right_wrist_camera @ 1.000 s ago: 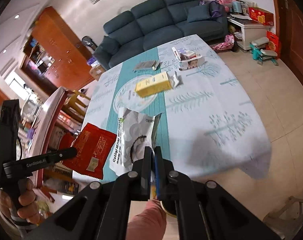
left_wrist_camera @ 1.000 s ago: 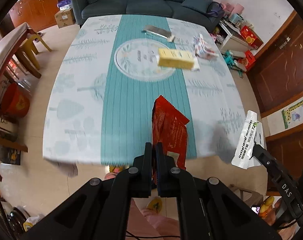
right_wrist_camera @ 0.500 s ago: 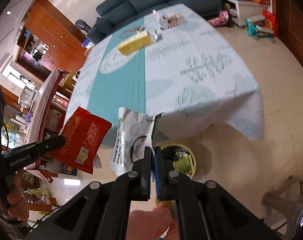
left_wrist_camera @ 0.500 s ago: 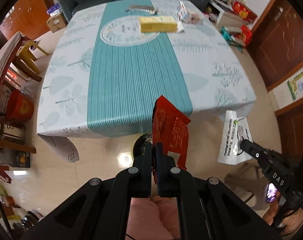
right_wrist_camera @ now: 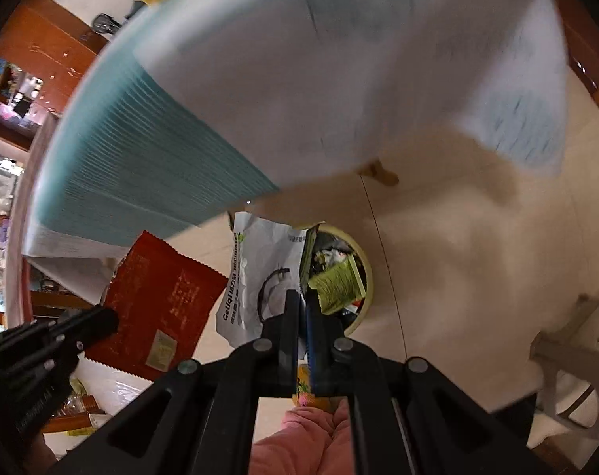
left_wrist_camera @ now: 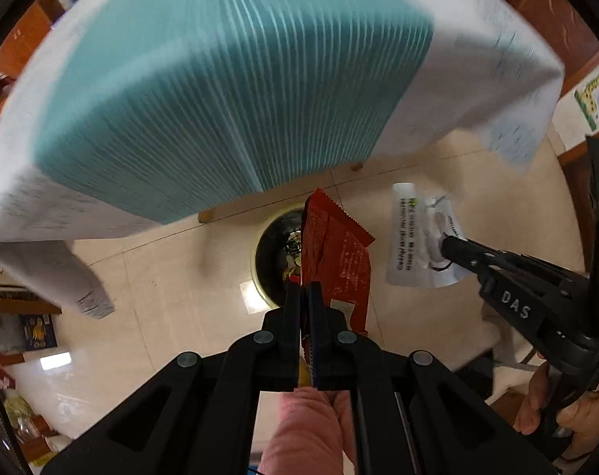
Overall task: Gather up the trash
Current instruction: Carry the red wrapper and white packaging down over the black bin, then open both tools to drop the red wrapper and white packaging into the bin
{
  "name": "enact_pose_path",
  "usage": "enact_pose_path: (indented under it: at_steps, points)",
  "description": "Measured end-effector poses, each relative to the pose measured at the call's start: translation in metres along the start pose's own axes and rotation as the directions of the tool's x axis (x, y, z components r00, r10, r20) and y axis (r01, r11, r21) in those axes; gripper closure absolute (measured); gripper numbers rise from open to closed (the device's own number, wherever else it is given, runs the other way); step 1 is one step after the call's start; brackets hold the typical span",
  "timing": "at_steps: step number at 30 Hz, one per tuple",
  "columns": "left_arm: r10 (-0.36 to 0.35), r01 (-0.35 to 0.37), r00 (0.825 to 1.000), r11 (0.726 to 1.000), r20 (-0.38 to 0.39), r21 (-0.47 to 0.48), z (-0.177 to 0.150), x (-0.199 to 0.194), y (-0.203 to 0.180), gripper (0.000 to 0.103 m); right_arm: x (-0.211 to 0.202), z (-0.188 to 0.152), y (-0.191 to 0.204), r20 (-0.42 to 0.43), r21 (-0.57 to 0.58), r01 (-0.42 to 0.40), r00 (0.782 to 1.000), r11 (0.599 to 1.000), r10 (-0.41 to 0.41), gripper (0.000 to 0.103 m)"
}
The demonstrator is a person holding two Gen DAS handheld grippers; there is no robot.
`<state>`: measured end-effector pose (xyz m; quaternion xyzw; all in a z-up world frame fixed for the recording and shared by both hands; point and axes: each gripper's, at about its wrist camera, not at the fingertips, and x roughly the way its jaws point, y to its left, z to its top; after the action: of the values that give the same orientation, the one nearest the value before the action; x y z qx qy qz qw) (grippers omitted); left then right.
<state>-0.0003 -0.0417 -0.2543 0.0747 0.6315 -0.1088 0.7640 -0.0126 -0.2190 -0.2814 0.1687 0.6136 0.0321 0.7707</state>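
The desk (left_wrist_camera: 228,91), under a teal-and-white cloth, fills the field ahead of and above both tools, and on the floor just beyond its edge stands the bin (left_wrist_camera: 273,261), directly ahead of the left tool (left_wrist_camera: 304,297) and partly hidden behind what that tool carries. The left tool is clamped on the bottom edge of a red wrapper (left_wrist_camera: 335,265); the right tool (right_wrist_camera: 301,308) is clamped on the lower edge of a white wrapper (right_wrist_camera: 260,273). Both wrappers stand up from the jaws, over or close beside the bin's mouth. I judge them very light, thin and crinkly: stiff enough to hold their shape from one pinched edge, slick enough to slide out of a loose grip, and likely to flutter sideways when let go, so they are best released low over the opening. An edge pinch near a sealed seam, as here, seems the right hold. The left view shows the right tool out to its right, with the person's hand (left_wrist_camera: 556,415) on its handle, and the white wrapper hanging beside the bin rather than over it. The right view alone shows the bin's contents, green packaging (right_wrist_camera: 339,281) among them, the red wrapper's broad face to its left, and a stool (right_wrist_camera: 568,376) far right.
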Motion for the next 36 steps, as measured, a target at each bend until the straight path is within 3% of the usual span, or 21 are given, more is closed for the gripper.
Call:
enact_pose_path:
  at_steps: [4,13,16,17,18,20,23,25,32,36]
  points:
    - [0.028,-0.028,1.000,0.999,0.011,0.041,-0.009,0.059,-0.006,0.101,0.059,-0.011,-0.009,-0.032,-0.003,0.033,0.999,0.999,-0.033,0.100]
    - [0.052,-0.052,0.999,0.998,-0.016,0.017,-0.006,0.170,0.002,0.097,0.173,-0.015,-0.028,-0.097,-0.020,0.068,0.993,0.997,-0.070,0.099]
    - [0.061,-0.061,0.998,0.998,-0.026,0.009,-0.001,0.194,0.006,0.081,0.201,-0.010,-0.029,-0.113,-0.026,0.055,0.992,0.998,-0.058,0.099]
    - [0.069,-0.069,0.997,0.998,-0.025,0.006,0.000,0.199,0.009,0.067,0.205,-0.009,-0.031,-0.118,-0.029,0.055,0.991,0.998,-0.058,0.098]
    - [0.075,-0.075,0.997,0.997,-0.024,0.005,0.000,0.201,0.008,0.049,0.212,-0.008,-0.031,-0.127,-0.034,0.055,0.990,0.998,-0.059,0.098]
    - [0.095,-0.095,0.995,0.995,-0.011,-0.004,0.001,0.204,0.012,0.029,0.221,-0.007,-0.033,-0.141,-0.043,0.068,0.987,0.997,-0.074,0.091]
    - [0.108,-0.108,0.994,0.994,0.003,-0.011,0.002,0.203,0.015,0.028,0.223,-0.003,-0.032,-0.139,-0.034,0.064,0.988,0.997,-0.068,0.077]
    - [0.117,-0.117,0.993,0.993,0.012,-0.010,0.003,0.198,0.013,0.028,0.220,-0.003,-0.032,-0.130,-0.023,0.049,0.990,0.999,-0.052,0.074]
    - [0.132,-0.134,0.990,0.991,0.051,0.021,-0.001,0.170,0.011,0.028,0.196,-0.003,-0.027,-0.121,-0.018,0.052,0.991,0.998,-0.054,0.072]
    - [0.128,-0.129,0.990,0.991,0.063,0.016,-0.002,0.129,0.012,0.028,0.160,-0.006,-0.021,-0.110,-0.007,0.042,0.993,0.999,-0.043,0.072]
